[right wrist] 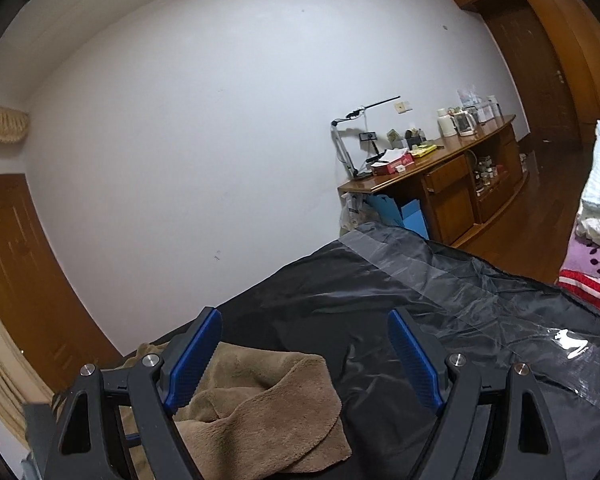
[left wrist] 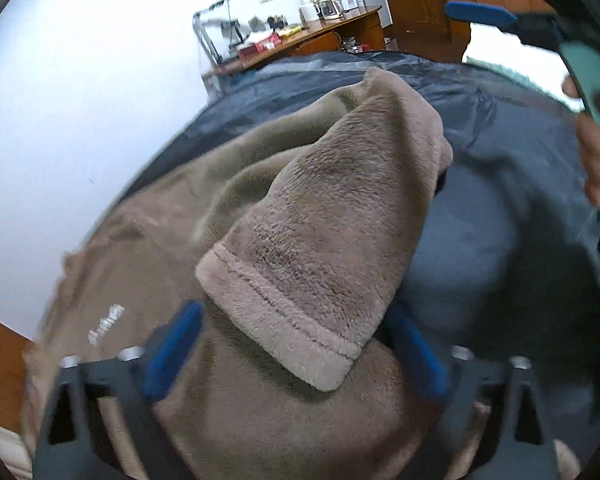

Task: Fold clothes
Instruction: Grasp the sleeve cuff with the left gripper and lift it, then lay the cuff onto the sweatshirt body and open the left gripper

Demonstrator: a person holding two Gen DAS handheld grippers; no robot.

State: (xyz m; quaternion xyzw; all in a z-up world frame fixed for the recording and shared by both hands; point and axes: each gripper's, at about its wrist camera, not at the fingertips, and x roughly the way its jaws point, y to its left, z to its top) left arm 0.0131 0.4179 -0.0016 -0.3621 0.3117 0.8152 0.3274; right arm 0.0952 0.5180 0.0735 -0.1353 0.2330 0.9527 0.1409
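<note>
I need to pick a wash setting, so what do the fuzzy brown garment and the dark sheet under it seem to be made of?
The fuzzy brown garment looks like plush fleece: short matte nap, thick stitched hem. The dark sheet looks like thin synthetic, perhaps nylon: smooth, crinkled, glossy highlights.

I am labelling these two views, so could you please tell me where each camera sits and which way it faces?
Left wrist: on the left gripper, looking along its open jaws at a brown fleece garment on the dark sheet; a hand shows at right.
Right wrist: on the right gripper, jaws open, facing the white wall; no hand shows.
Shared: garment, sheet, wooden desk.
</note>
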